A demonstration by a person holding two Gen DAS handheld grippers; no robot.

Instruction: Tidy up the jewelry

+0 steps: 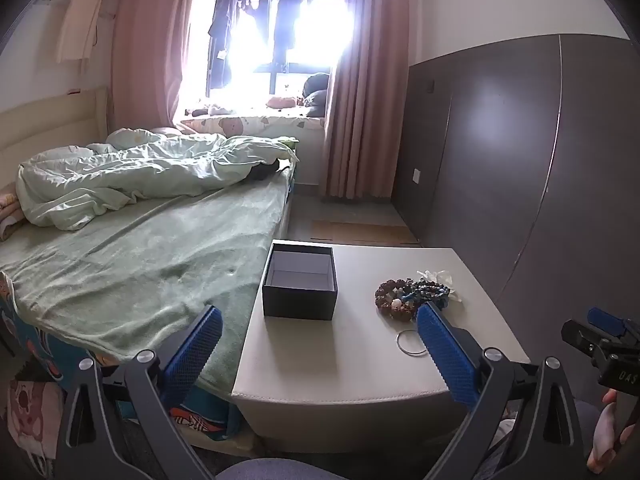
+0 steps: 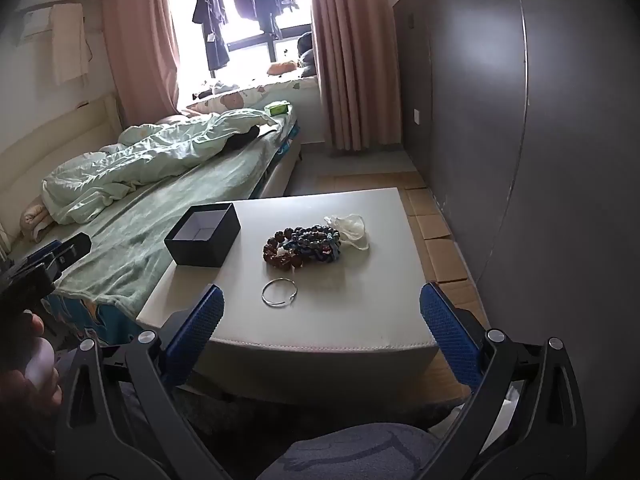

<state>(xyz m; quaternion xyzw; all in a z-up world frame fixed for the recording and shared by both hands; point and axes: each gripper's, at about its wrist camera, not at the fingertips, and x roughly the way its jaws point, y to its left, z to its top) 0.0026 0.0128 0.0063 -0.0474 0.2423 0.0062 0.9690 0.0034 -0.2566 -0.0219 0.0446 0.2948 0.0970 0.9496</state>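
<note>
An open black box (image 1: 299,283) (image 2: 203,235) with a pale empty inside sits on the left part of a white table (image 1: 340,368) (image 2: 360,304). To its right lies a heap of beaded bracelets (image 1: 404,294) (image 2: 303,245), brown and blue, with a clear plastic bag (image 2: 350,229) behind it. A thin silver bangle (image 2: 279,293) (image 1: 410,343) lies alone near the front edge. My left gripper (image 1: 320,332) is open, held short of the table. My right gripper (image 2: 322,312) is open too, empty, in front of the bangle.
A bed with a green sheet (image 1: 132,264) (image 2: 168,200) runs along the table's left side. A dark wardrobe wall (image 1: 520,160) stands at the right. Cardboard sheets (image 2: 436,232) lie on the floor. A person's hand (image 1: 608,436) holds the other gripper's handle.
</note>
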